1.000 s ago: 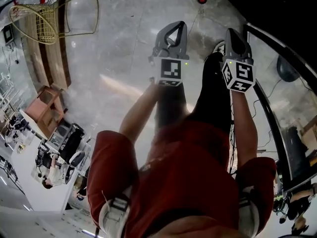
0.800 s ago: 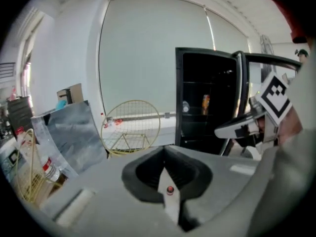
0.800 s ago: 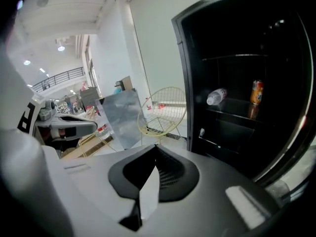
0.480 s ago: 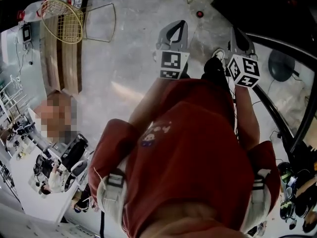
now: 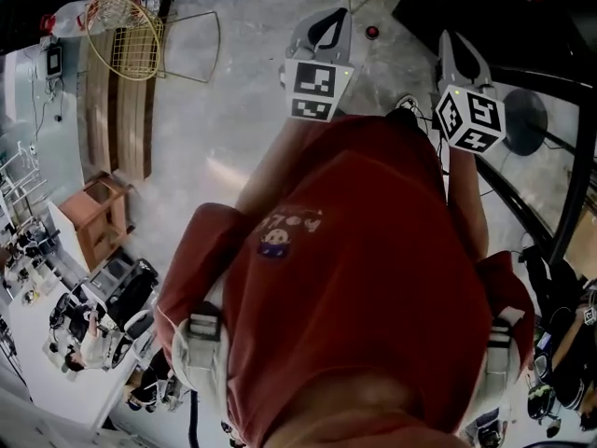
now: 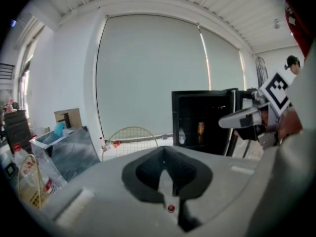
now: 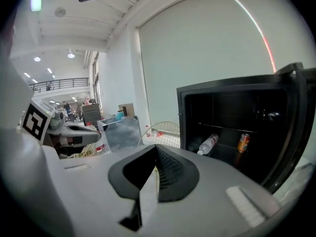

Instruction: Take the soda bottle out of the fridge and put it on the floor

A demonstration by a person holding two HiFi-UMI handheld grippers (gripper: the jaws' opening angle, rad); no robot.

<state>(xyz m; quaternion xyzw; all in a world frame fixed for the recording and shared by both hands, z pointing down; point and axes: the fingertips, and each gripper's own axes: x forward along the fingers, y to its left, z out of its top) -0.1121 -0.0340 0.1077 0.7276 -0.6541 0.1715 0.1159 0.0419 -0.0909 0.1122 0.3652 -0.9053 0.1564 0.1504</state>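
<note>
The soda bottle [image 7: 208, 144] lies on its side on a shelf inside the open black fridge [image 7: 222, 91], just beside an upright orange can [image 7: 243, 142]. The left gripper [image 6: 166, 168] and right gripper [image 7: 154, 169] are held in front of the fridge, well apart from it — each with its fingers pressed together, nothing between them.

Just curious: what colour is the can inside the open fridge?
The can is orange; right gripper view shows it best.
</note>
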